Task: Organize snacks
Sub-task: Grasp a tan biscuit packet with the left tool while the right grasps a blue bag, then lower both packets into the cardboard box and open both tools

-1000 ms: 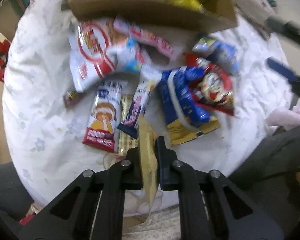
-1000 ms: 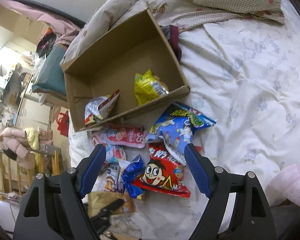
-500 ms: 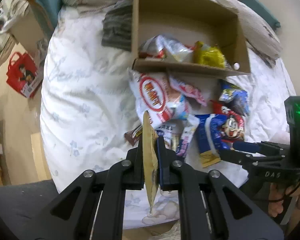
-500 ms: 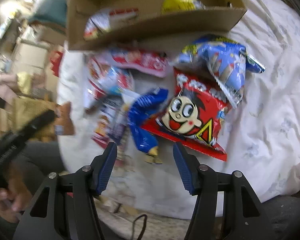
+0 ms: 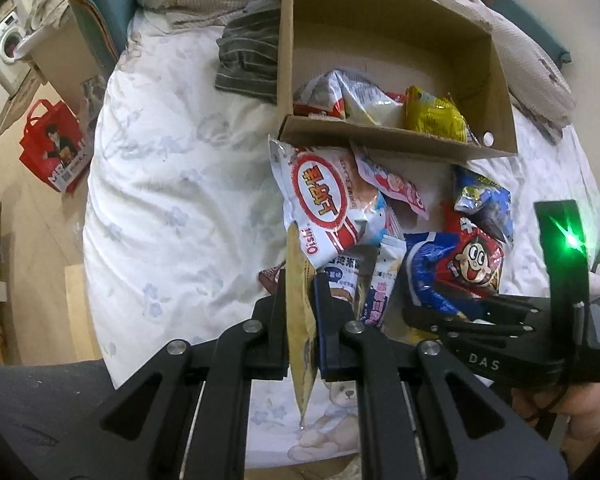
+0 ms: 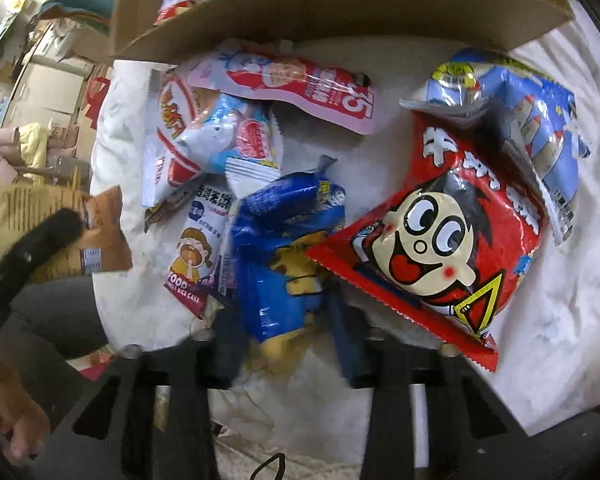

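While a flat tan packet [image 5: 300,304] is pinched edge-on between the closed left tongs [image 5: 302,292], held upright above the bed [image 5: 172,200], the right tongs [image 6: 284,340] are spread wide around the lower end of a blue wrapped snack [image 6: 284,248]; contact with the pads cannot be confirmed. The tan packet is judged light and thin; it is gripped near its middle, so the lower tip hangs free and may flap. The blue snack looks crinkly, soft and slippery, likely light; a hold across its bulkier middle is judged safer than one on the tapering end seal. One corner of a red cartoon-face bag [image 6: 440,240] lies over the blue snack, so it may be dragged along when the blue one is lifted. Just beside are a small rice cake packet [image 6: 192,256], a pink-and-red pouch [image 6: 300,88] and a large white-and-red bag [image 5: 320,200], all overlapping. Beyond the pile the cardboard box [image 5: 496,80] lies open, with a yellow bag [image 5: 432,114] and other packs near its front wall. The back of the box is bare, so room is judged ample. The front wall has to be cleared. Bare bed is seen to the left.
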A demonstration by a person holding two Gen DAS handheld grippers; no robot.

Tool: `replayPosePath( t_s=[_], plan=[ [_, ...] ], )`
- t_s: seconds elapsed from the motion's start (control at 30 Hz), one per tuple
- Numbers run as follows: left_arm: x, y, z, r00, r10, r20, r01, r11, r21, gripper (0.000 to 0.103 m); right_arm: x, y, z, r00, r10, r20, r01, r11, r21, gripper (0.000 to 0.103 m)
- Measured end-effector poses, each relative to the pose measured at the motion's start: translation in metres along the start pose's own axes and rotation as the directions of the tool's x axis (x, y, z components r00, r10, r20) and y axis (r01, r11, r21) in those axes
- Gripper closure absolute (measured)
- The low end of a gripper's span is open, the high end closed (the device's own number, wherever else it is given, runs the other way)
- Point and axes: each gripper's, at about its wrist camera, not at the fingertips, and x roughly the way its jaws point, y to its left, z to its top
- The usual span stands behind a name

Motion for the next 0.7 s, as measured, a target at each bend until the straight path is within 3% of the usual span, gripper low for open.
replayPosePath(
  t_s=[0.27,0.4,0.53,0.6,0.7],
  plan=[
    [0.001,0.008,0.002,1.0,0.023,0.009,-0.023,0.999,-0.028,0.095,-0.035,0.003,-0.011,0.994,0.082,0.071,-0.078,0.996,-0.046,0.076],
    [-0.003,0.005,0.001,0.999,0.04,0.029,-0.04,0.999,-0.01,0.095,-0.064,0.009,-0.018,0.978,0.142,0.156,-0.126,0.986,-0.107,0.076],
    [-0.012,0.001,0.002,0.996,0.047,0.077,-0.048,0.999,0.008,0.095,-0.099,0.014,-0.025,0.936,0.217,0.276,-0.18,0.971,-0.155,0.076],
    [-0.02,-0.001,0.005,0.993,0.045,0.105,-0.047,0.999,0.014,0.096,-0.117,0.015,-0.026,0.904,0.248,0.348,-0.201,0.965,-0.167,0.076],
    [-0.033,-0.003,0.011,0.991,0.012,0.132,-0.014,1.0,0.016,0.096,-0.137,0.012,-0.024,0.871,0.264,0.415,-0.217,0.963,-0.158,0.076]
  ],
)
